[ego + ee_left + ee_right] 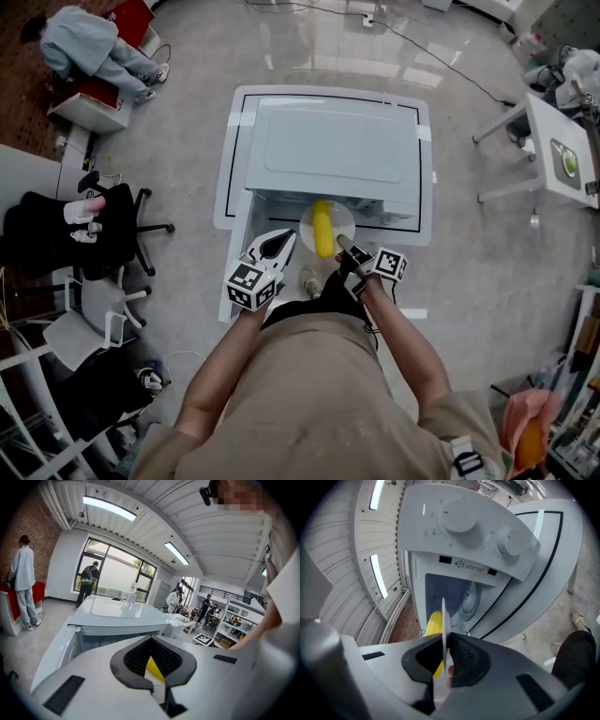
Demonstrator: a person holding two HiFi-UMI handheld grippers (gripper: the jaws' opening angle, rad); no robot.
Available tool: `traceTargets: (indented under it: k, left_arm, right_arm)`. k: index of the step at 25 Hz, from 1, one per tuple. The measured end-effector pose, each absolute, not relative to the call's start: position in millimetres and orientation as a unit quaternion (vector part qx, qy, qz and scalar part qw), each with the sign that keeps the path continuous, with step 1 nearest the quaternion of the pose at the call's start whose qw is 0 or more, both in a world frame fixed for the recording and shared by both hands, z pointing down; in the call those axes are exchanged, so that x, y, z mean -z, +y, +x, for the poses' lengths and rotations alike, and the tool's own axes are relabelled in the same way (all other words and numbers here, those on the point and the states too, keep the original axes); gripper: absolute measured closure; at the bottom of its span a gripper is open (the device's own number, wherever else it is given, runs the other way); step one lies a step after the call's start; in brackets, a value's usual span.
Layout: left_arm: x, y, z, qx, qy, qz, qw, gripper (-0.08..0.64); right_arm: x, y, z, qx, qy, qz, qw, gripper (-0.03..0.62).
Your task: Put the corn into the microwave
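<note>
Corn [322, 228], yellow, apparently whole cob, on white plate [346, 223]

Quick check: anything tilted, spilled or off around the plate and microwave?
Nothing stands out. The corn lies whole on the plate, nothing spilled. The right tongs clamp the plate's near rim in front of the microwave, whose door stands open. One caution: a one-sided rim grip might let the plate tip.
</note>
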State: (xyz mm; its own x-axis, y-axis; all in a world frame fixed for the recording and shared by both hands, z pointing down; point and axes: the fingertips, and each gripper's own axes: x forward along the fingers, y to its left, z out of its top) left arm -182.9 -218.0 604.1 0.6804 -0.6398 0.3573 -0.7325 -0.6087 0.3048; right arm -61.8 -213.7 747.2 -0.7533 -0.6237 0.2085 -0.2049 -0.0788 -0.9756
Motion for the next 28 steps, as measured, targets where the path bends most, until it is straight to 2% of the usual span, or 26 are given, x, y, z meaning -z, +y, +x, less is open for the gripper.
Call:
traceTargets:
  k: [28]
  left_arm:
    - [-615.5,-232.0,-178.8,-0.157,-0.365,0.892,0.214,0.554]
  right_arm:
    - [-838.1,-292.5,-91.2,0.671,0.605,-0.375,0.207,0.566]
